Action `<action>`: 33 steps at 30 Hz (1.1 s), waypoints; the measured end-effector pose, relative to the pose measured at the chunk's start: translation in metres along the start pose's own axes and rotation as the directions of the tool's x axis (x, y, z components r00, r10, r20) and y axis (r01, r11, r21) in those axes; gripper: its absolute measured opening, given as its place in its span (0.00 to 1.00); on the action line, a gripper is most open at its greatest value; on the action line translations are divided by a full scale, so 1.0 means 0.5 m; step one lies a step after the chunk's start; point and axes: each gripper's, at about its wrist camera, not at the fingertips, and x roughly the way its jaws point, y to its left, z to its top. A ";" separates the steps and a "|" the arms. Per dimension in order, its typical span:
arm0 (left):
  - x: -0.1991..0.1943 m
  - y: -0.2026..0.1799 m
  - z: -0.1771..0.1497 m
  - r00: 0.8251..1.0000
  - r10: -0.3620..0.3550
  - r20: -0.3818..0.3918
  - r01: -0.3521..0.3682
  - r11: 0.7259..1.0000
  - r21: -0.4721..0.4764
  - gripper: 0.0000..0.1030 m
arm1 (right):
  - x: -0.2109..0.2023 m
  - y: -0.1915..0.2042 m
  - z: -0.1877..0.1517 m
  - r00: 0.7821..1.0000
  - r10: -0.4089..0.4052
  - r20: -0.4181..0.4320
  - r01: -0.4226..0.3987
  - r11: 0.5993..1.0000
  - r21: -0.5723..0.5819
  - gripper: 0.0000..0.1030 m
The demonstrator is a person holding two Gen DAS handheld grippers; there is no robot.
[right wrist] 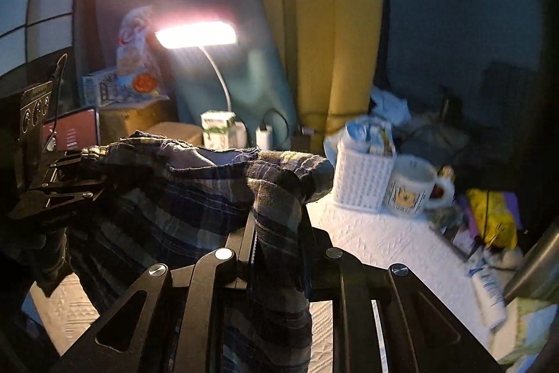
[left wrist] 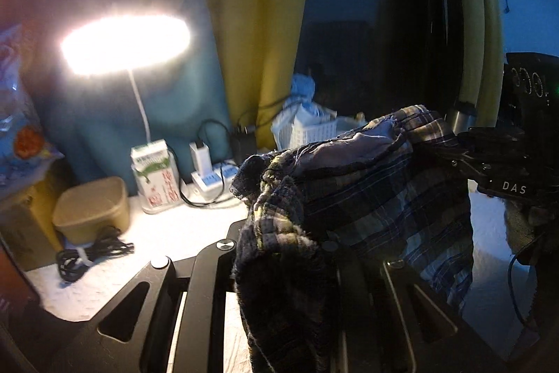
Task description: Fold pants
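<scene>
Item: plaid pants (left wrist: 367, 198), dark blue/grey check w. yellowish threads, held up off the counter (left wrist: 167, 233) and stretched between both claws; waistband edge runs across the top, rest hangs down slack. Left claw (left wrist: 279, 233): closed tight on a bunched end of the fabric, cloth spilling down over the linkage and hiding the fingertips. Right claw (right wrist: 276, 226): fingers pinched narrow on the other end, a twisted fold of plaid clamped between them and trailing down over the mechanism. In left wrist view the right claw shows at far right, biting the cloth edge; in right wrist view the left claw shows at far left, same. Counter: white textured cover. On it, rear: lit desk lamp (left wrist: 125, 42) on thin white neck; green/white carton (left wrist: 155, 173) at its foot; white charger w. black cables (left wrist: 206, 170) just beside; tan lidded box (left wrist: 92, 210) w. coiled black cable (left wrist: 91, 256) in front; white lattice basket (right wrist: 363, 177); white mug (right wrist: 412, 186) w. yellow print, just beside basket. Far right edge: cluttered, blurred packets, contents n/k. Backdrop: yellow curtain (left wrist: 258, 23), teal wall.
</scene>
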 end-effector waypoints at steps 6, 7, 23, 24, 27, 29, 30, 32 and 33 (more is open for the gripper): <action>-0.073 0.000 0.015 0.997 0.037 0.063 -0.037 0.999 -0.003 0.14 | -0.071 0.057 0.028 0.998 -0.003 0.063 0.006 0.999 -0.050 0.18; -0.088 0.002 0.018 0.996 0.044 0.075 -0.044 0.999 -0.006 0.14 | -0.080 0.066 0.031 0.997 -0.002 0.071 0.006 0.998 -0.057 0.18; -0.304 0.037 0.011 0.962 0.157 0.224 -0.152 0.988 -0.038 0.14 | -0.215 0.229 0.079 0.977 0.047 0.207 -0.012 0.986 -0.168 0.18; -0.322 0.042 0.010 0.958 0.168 0.233 -0.163 0.986 -0.040 0.14 | -0.222 0.241 0.081 0.975 0.054 0.214 -0.016 0.984 -0.175 0.18; -0.366 0.045 0.002 0.949 0.195 0.247 -0.190 0.981 -0.043 0.14 | -0.239 0.282 0.087 0.969 0.081 0.233 -0.034 0.980 -0.198 0.18; -0.394 0.053 -0.004 0.943 0.218 0.251 -0.213 0.976 -0.048 0.14 | -0.246 0.302 0.089 0.966 0.098 0.240 -0.047 0.977 -0.209 0.18; -0.395 0.067 -0.007 0.941 0.227 0.252 -0.221 0.974 -0.051 0.14 | -0.247 0.313 0.091 0.965 0.106 0.242 -0.053 0.975 -0.216 0.18; -0.417 0.080 -0.015 0.935 0.250 0.252 -0.244 0.968 -0.056 0.14 | -0.247 0.334 0.092 0.962 0.124 0.243 -0.067 0.971 -0.229 0.18; -0.426 0.083 -0.019 0.933 0.258 0.252 -0.252 0.966 -0.057 0.14 | -0.247 0.347 0.091 0.960 0.136 0.244 -0.077 0.969 -0.237 0.18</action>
